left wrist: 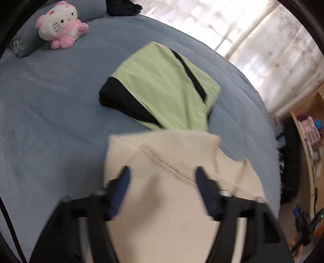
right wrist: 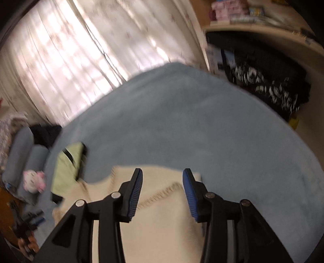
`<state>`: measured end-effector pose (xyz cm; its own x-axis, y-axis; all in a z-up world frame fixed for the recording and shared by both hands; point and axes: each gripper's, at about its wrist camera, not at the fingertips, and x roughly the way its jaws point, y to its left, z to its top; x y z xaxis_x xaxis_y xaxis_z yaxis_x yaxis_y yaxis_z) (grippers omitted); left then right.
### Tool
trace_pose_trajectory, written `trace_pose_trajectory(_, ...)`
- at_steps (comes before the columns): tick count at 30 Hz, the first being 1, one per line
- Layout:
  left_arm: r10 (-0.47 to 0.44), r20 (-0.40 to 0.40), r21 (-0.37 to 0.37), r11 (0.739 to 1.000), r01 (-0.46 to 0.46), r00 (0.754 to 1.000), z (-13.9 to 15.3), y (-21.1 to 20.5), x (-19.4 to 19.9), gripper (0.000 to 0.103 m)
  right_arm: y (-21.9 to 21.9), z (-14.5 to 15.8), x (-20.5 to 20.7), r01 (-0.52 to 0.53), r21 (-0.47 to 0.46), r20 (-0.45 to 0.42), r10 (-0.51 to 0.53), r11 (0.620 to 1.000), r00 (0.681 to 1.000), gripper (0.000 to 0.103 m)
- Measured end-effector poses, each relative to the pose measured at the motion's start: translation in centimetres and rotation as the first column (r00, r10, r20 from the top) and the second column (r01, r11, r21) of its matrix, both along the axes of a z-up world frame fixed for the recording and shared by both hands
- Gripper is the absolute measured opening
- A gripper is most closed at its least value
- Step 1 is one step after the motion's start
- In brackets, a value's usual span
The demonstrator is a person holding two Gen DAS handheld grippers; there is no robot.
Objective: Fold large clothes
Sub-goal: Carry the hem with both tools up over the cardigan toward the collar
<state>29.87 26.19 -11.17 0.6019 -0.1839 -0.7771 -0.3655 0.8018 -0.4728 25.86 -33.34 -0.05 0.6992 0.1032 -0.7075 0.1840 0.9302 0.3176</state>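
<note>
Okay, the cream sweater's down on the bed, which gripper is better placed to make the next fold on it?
Probably the left gripper. Its open jaws hang over the middle of the cream sweater, by the braided seam. The right gripper, also open, hovers at the sweater's far edge, with bare blue bedspread beyond.

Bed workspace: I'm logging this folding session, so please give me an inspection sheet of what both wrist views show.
Surface: blue bed cover, fairly smooth.
Job's things: cream knit lying flat under both claws; green garment folded, just beyond it.
Clutter: plush toy against a pillow; dark cloth at the far edge.
Grippers: left claw open, right claw open, neither pinching the knit.
Cables: nothing seen.
Surroundings: curtained window; wooden shelves; dark bags beside the bed.
</note>
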Motion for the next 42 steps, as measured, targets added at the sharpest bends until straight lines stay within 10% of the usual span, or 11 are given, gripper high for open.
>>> trace_pose_trajectory(8,-0.115,-0.064,0.13,0.984,0.123,0.991,-4.6,0.9,2.0,0.07,-0.1,-9.5,2.5,-0.07,-0.018,-0.187,0.065,0.997,0.98,0.041)
trace_pose_trajectory(21,-0.434,-0.088,0.357,0.826,0.435,0.897,-6.3,-3.0,3.3,0.068,3.0,-12.3,5.5,-0.265,-0.119,-0.239,0.231,0.957,0.943,0.045)
trace_pose_trajectory(27,-0.502,-0.094,0.461,0.744,0.484,0.86,-6.3,-5.0,3.5,0.031,4.4,-12.1,4.8,-0.275,-0.215,-0.174,0.241,0.937,0.955,0.027)
trace_pose_trajectory(29,-0.478,-0.1,0.492,0.739,0.461,0.873,-6.2,-5.2,3.6,0.01,4.8,-11.8,4.2,-0.264,-0.249,-0.147,0.233,0.932,0.961,0.012)
trace_pose_trajectory(34,-0.411,-0.05,0.562,0.742,0.366,0.91,-4.5,-5.6,2.5,0.007,4.7,-9.2,2.8,-0.176,-0.264,-0.037,0.172,0.948,0.984,0.008)
trace_pose_trajectory(42,-0.234,0.169,0.504,0.856,0.12,0.957,2.2,-3.6,0.3,0.006,4.4,-2.7,1.3,-0.022,-0.245,0.17,0.065,0.969,0.983,0.007)
